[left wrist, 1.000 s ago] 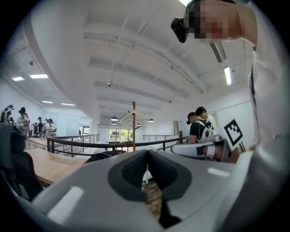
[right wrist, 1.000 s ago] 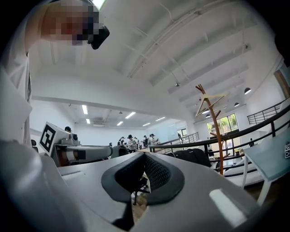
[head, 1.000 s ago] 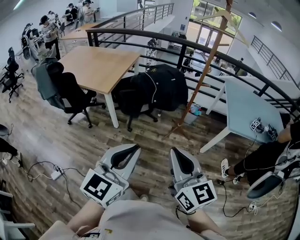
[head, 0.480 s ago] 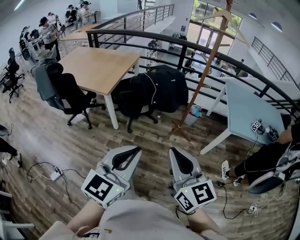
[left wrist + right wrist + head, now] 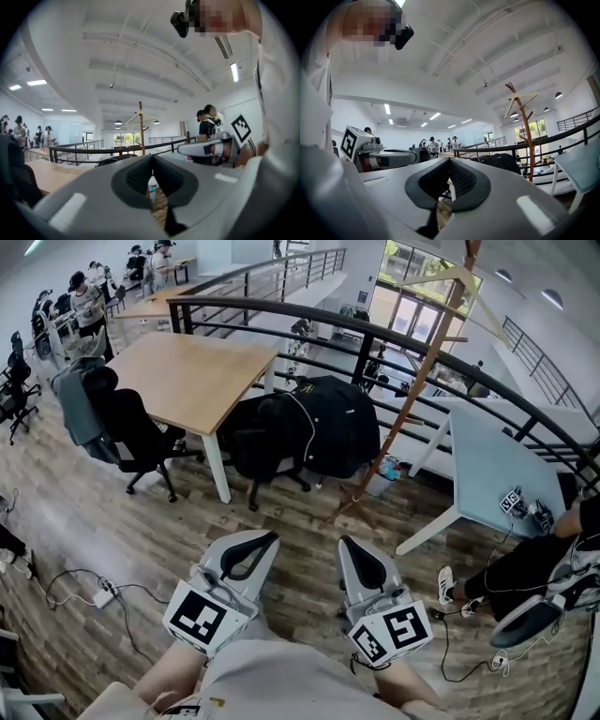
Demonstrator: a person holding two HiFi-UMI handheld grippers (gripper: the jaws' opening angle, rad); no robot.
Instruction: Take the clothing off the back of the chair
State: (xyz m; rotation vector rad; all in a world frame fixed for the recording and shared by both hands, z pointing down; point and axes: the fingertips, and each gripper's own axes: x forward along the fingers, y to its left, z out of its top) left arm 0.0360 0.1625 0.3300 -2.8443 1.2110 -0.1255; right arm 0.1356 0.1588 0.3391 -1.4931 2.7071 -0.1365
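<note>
Black jacket (image 5: 333, 423) is still draping the chair (image 5: 255, 442) at the table's (image 5: 187, 371) corner; left gripper (image 5: 267, 540) and right gripper (image 5: 349, 544) are hovering well apart, fingers together, empty.

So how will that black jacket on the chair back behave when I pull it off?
Probably floppy: the black jacket drapes in folds and should sag. The chair looks wheeled, so it may roll if tugged.

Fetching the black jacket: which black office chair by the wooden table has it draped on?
The black office chair right of the table, by the railing; the left chair wears a grey garment.
</note>
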